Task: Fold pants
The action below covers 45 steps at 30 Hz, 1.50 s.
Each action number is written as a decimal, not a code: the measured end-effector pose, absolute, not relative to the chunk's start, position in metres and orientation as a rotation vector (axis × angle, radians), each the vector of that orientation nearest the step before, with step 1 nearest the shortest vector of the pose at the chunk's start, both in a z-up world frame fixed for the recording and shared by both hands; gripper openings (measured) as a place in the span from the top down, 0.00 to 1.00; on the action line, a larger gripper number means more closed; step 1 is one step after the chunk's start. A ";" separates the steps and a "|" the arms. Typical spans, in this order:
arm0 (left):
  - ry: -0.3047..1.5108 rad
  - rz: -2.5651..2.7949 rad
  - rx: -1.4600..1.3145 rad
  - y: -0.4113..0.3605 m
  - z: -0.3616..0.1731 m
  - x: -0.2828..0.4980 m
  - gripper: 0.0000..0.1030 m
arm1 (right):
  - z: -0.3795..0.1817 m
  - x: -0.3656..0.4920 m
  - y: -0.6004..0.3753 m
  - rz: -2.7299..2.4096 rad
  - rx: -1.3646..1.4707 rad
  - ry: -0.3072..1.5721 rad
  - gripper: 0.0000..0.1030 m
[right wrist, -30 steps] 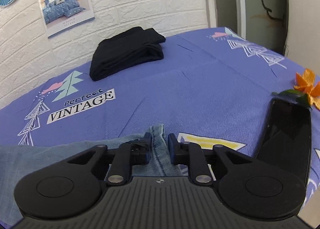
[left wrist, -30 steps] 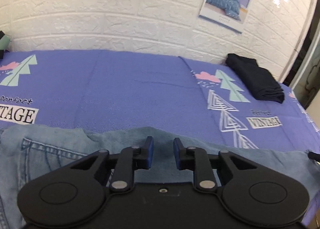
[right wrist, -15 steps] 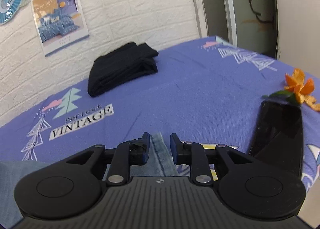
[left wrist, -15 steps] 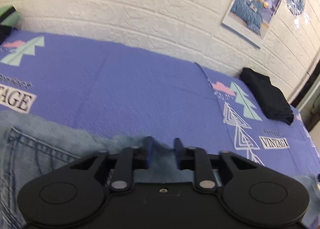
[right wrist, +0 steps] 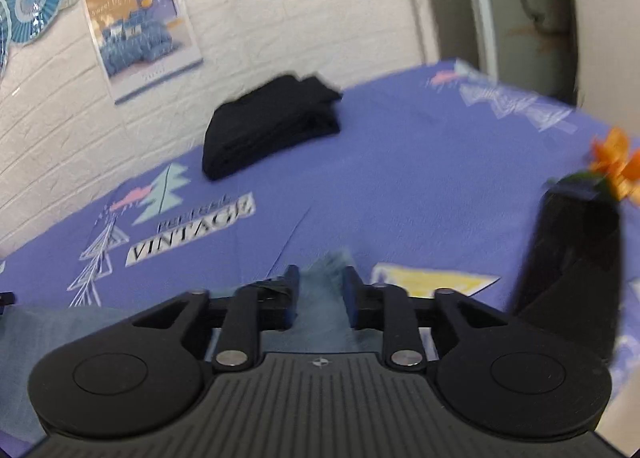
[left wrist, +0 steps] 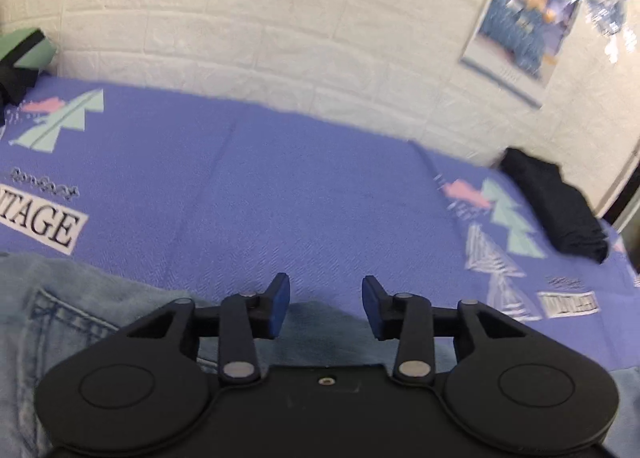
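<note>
My left gripper is opening wide above the jeans on the bed, gripping nothing. My right gripper is opening too, denim edge loose between. Lifting carelessly could snag and undo the fold.

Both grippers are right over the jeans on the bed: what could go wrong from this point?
1. The right gripper is opening with denim of the jeans between its jaws; lifting away could snag that edge and spoil the fold.
2. The left gripper is opening too, its jaws clear above the jeans, so the cloth may slump.
3. A dark phone-like slab lies close on the right and could be bumped.
</note>
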<state>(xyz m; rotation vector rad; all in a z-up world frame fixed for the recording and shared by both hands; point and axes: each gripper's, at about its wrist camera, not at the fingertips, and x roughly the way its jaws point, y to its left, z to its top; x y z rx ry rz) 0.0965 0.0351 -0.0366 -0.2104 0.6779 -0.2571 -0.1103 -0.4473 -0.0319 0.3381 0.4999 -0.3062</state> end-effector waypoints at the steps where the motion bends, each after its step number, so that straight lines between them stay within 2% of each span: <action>1: 0.662 -0.283 -0.203 0.032 -0.029 0.087 0.25 | -0.029 -0.116 -0.451 -0.305 0.342 0.510 0.51; 6: 0.662 -0.430 -0.167 0.003 -0.025 0.046 0.32 | -0.037 -0.143 -0.463 -0.272 0.454 0.585 0.49; 7: 0.669 -0.450 -0.161 -0.002 -0.028 0.040 0.40 | -0.039 -0.149 -0.462 -0.270 0.465 0.594 0.48; 11: 0.702 -0.509 -0.165 -0.018 -0.040 0.023 0.46 | -0.050 -0.162 -0.460 -0.270 0.495 0.620 0.41; 13: 0.725 -0.523 -0.154 -0.025 -0.046 0.022 0.58 | -0.053 -0.164 -0.464 -0.266 0.525 0.603 0.40; 15: 0.751 -0.527 -0.149 -0.032 -0.051 0.024 0.65 | -0.054 -0.161 -0.467 -0.252 0.551 0.585 0.31; 16: 0.758 -0.537 -0.148 -0.036 -0.052 0.025 0.65 | -0.054 -0.158 -0.467 -0.245 0.553 0.574 0.27; 18: 0.760 -0.555 -0.132 -0.046 -0.053 0.026 0.65 | -0.055 -0.152 -0.466 -0.239 0.555 0.552 0.13; 20: 0.762 -0.580 -0.116 -0.059 -0.053 0.028 0.65 | -0.055 -0.148 -0.463 -0.240 0.535 0.560 0.13; 22: 0.766 -0.625 -0.101 -0.074 -0.053 0.029 0.65 | -0.052 -0.149 -0.458 -0.210 0.490 0.596 0.20; 23: 0.766 -0.649 -0.088 -0.083 -0.053 0.028 0.65 | -0.051 -0.151 -0.456 -0.199 0.469 0.610 0.27; 24: 0.767 -0.677 -0.074 -0.094 -0.054 0.029 0.65 | -0.051 -0.153 -0.454 -0.191 0.456 0.619 0.30; 31: 0.796 -0.787 0.007 -0.175 -0.075 0.046 0.64 | -0.057 -0.152 -0.459 -0.216 0.510 0.570 0.31; 32: 0.787 -0.781 0.029 -0.185 -0.079 0.047 0.64 | -0.056 -0.149 -0.458 -0.227 0.507 0.569 0.34; 34: 0.734 -0.758 0.083 -0.199 -0.084 0.043 0.64 | -0.056 -0.145 -0.455 -0.222 0.501 0.578 0.56; 36: 0.709 -0.748 0.129 -0.206 -0.083 0.041 0.64 | -0.051 -0.145 -0.453 -0.224 0.497 0.578 0.65; 38: 0.747 -0.754 0.089 -0.195 -0.075 0.045 0.63 | -0.038 -0.148 -0.448 -0.210 0.490 0.539 0.67; 39: 0.758 -0.752 0.029 -0.181 -0.069 0.046 0.60 | -0.028 -0.149 -0.444 -0.195 0.487 0.509 0.67; 40: 0.753 -0.740 -0.028 -0.165 -0.064 0.046 0.51 | -0.019 -0.150 -0.439 -0.178 0.481 0.479 0.67; 42: 0.729 -0.665 -0.122 -0.127 -0.049 0.044 0.39 | 0.002 -0.148 -0.426 -0.126 0.456 0.419 0.67; 45: 0.710 -0.565 -0.188 -0.073 -0.037 0.036 0.39 | 0.025 -0.133 -0.401 -0.018 0.421 0.367 0.68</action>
